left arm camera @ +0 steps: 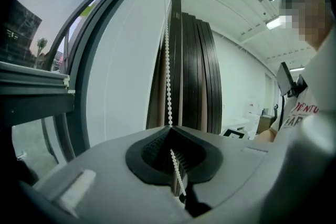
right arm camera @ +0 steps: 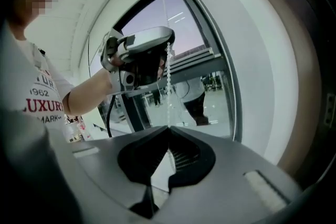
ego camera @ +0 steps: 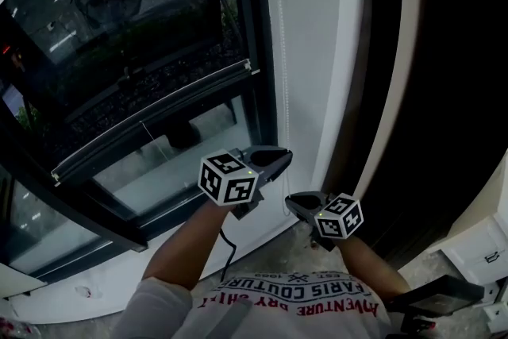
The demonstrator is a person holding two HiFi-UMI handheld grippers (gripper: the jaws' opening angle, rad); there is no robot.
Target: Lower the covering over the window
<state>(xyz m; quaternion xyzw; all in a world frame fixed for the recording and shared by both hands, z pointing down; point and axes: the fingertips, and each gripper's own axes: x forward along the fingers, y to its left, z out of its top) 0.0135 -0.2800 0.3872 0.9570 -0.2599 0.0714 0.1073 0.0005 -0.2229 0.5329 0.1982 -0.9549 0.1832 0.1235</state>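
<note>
Right of the dark window frame (ego camera: pixel 255 28), along a narrow white wall strip (ego camera: pixel 311 52), hangs the white beaded cord (ego camera: pixel 278 52). My left gripper (ego camera: pixel 276 160) pinches it; my right gripper (ego camera: pixel 295 202), just nearer, seems clamped on it too. Leftward, the dark roller shade (ego camera: pixel 119 36) ends at a pale bottom rail (ego camera: pixel 151 119) midway down the glass.

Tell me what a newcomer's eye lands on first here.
Both grippers clamp one white bead chain beside the window frame: the left gripper higher, the right gripper just below it. Left of them, the dark covering's bottom bar hangs partway down the glass.
</note>
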